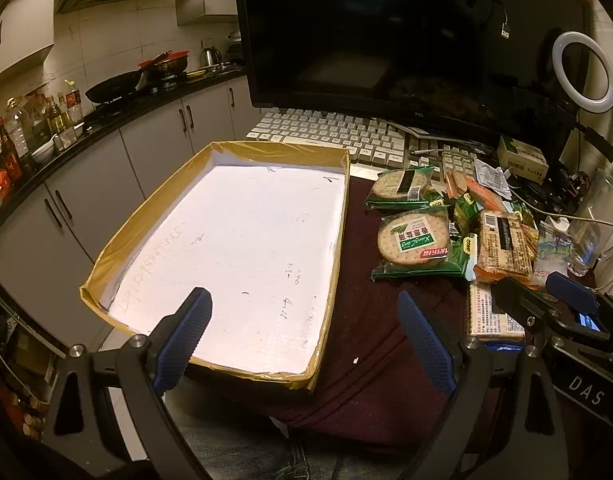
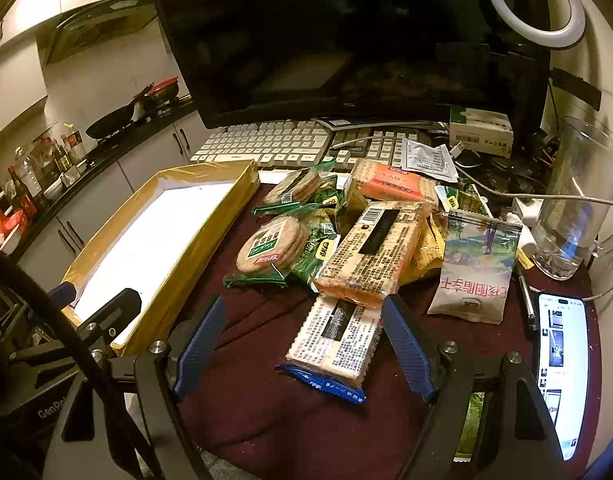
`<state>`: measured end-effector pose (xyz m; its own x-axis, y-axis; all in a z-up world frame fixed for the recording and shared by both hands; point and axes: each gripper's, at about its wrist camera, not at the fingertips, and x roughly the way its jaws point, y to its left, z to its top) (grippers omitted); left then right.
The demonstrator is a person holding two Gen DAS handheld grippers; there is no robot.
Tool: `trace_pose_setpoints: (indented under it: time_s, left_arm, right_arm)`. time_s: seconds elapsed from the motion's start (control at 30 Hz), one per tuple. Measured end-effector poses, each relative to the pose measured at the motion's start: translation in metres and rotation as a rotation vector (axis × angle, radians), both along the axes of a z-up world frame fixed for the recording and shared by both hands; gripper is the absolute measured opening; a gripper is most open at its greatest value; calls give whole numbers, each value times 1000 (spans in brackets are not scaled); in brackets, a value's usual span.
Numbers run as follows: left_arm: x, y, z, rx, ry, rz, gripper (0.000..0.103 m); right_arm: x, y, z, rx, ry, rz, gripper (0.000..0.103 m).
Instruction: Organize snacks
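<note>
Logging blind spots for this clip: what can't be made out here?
- Blue-and-white cracker pack, left wrist view: half hidden by the right gripper.
- Green packet, right wrist view: covered by that gripper's frame.
- White-lined cardboard tray, right wrist view: near corner behind the left gripper.

Both grippers (image 1: 304, 344) (image 2: 302, 348): black frames, blue ribbed fingers (image 2: 406, 350), silver screws

Dim warm light (fisheye-warped edges)
</note>
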<state>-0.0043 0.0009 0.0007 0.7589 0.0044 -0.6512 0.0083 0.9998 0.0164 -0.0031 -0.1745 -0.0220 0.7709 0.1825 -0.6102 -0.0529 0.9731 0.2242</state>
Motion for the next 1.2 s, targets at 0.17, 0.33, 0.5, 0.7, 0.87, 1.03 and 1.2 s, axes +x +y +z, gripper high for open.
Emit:
trace_pose_setpoints:
  time_s: [0.17, 0.33, 0.5, 0.7, 0.87, 1.03, 1.2]
  left_arm:
    - [7, 6, -7, 4, 2, 14, 94]
    - [6, 21, -4, -3, -1, 50, 94]
    - [6, 28, -2, -7, -6, 66, 94]
    - [10, 23, 2, -15, 22, 62, 94]
    - [6, 21, 1, 13, -18, 59, 94]
    - [7, 19, 2, 16, -12, 57, 94]
    - [8, 18, 4, 15, -14, 54, 94]
  right_arm:
    - [5, 5, -2, 36, 46, 107, 80]
    - [9, 16, -6, -10, 96, 150, 80]
    - [13, 22, -5, -34, 119, 175, 80]
    - [11, 23, -2, -61, 104, 177, 80]
    - [12, 23, -2, -58, 106, 179, 80]
    - [12, 18, -2, -24, 100, 182, 80]
    - [13, 2, 0, 5, 96, 138, 80]
